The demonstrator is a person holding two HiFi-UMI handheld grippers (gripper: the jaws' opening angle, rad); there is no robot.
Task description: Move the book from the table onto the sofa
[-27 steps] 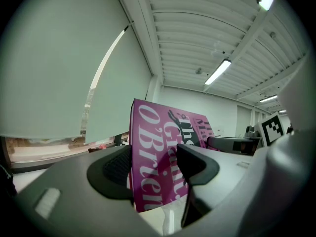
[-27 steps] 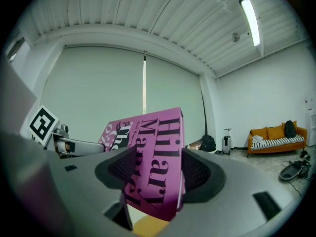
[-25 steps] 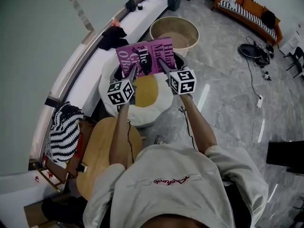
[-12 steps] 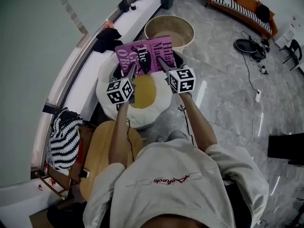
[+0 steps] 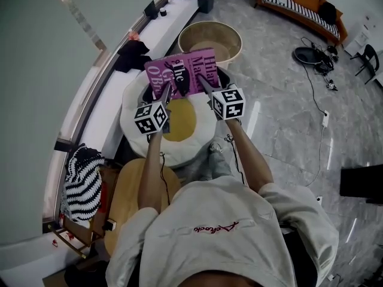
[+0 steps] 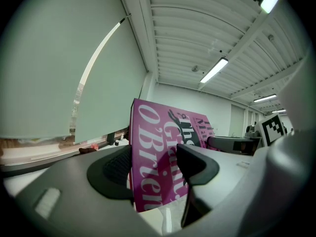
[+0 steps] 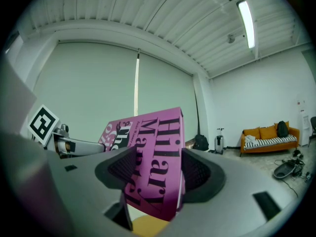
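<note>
Just above the middle of the head view, the person has both bare forearms stretched straight out from the body. They run side by side and lean in a little toward each other, with pale shirt sleeves bunched at the elbows. Each hand carries a gripper with its marker cube turned up toward the camera.

The left gripper is clamped on the lower left edge of the pink book. In the left gripper view, its two dark pads press on either side of the cover. The right gripper bites the lower right edge in the same way, and the right gripper view shows its jaws pinching the book's thickness between them.

The book is held cover up and tilted, above the far side of a fried-egg-shaped cushion in the centre of the frame. I cannot tell whether the book touches anything beneath it.

A round wooden table sits at lower left, close to the person's left elbow. A round tub stands just beyond the book, and an orange sofa lies well apart in the upper right corner.
</note>
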